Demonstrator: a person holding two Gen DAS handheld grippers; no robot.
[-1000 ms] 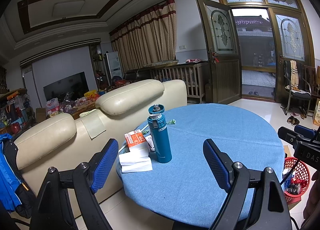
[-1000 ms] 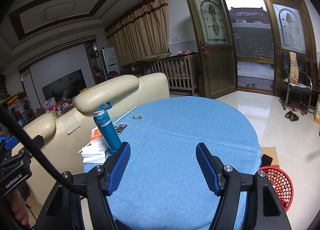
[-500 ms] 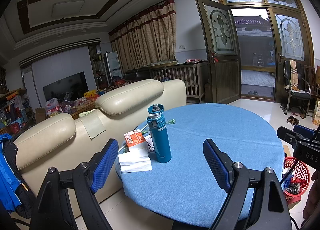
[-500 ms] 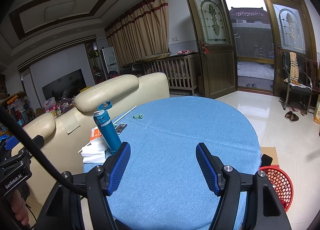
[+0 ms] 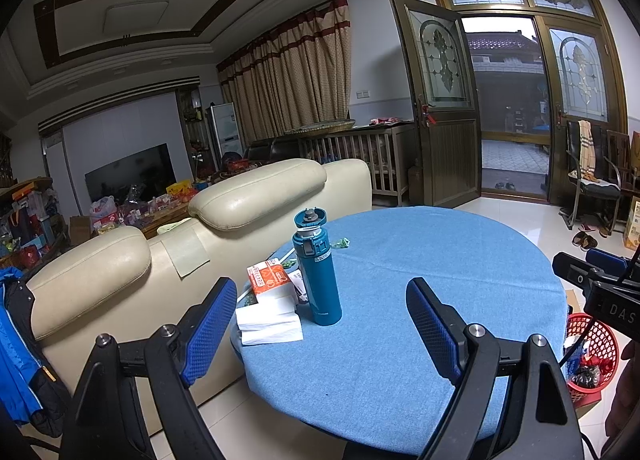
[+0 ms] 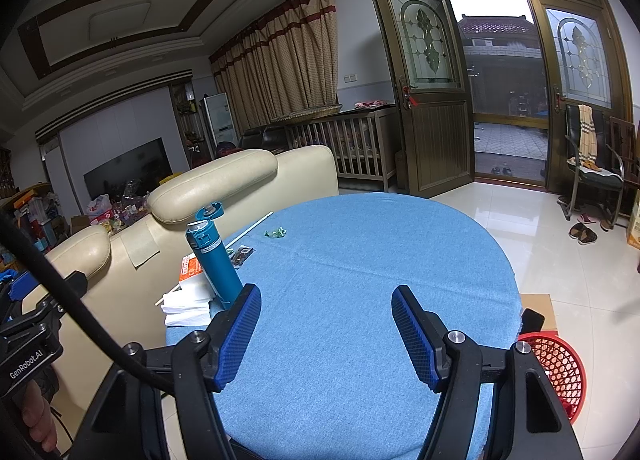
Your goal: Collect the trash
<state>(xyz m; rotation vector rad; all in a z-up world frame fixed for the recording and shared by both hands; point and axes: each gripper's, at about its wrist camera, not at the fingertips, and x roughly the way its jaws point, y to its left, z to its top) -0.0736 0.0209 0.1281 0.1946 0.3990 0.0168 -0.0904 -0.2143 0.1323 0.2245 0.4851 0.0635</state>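
Nothing has moved since the earlier pictures. Both grippers hang in the same spots as before, and everything on the table sits where it was.

The left gripper [image 5: 320, 324] has its blue bumpy fingers [image 5: 210, 326] wide apart with nothing between them. The right gripper [image 6: 324, 334] is the same, fingers apart and holding nothing.

A round table [image 6: 360, 260] with a soft blue cloth fills the middle of the room. A small crumpled green wrapper [image 6: 276, 232] lies on the cloth near the far left side, well apart from both grippers. A tall blue bottle [image 5: 318, 268] stands upright near the left edge. Just beside the bottle are an orange and white box [image 5: 266, 278] stacked on white paper packs [image 5: 268, 320]. A thin white stick [image 6: 248, 231] lies by the edge too.

A red plastic basket [image 6: 556, 368] with little holes sits on the shiny white floor [image 6: 540, 260] to the right of the table. A smooth cream sofa [image 5: 168, 256] is behind the table. A brown door [image 6: 424, 99] with patterned glass stands open.
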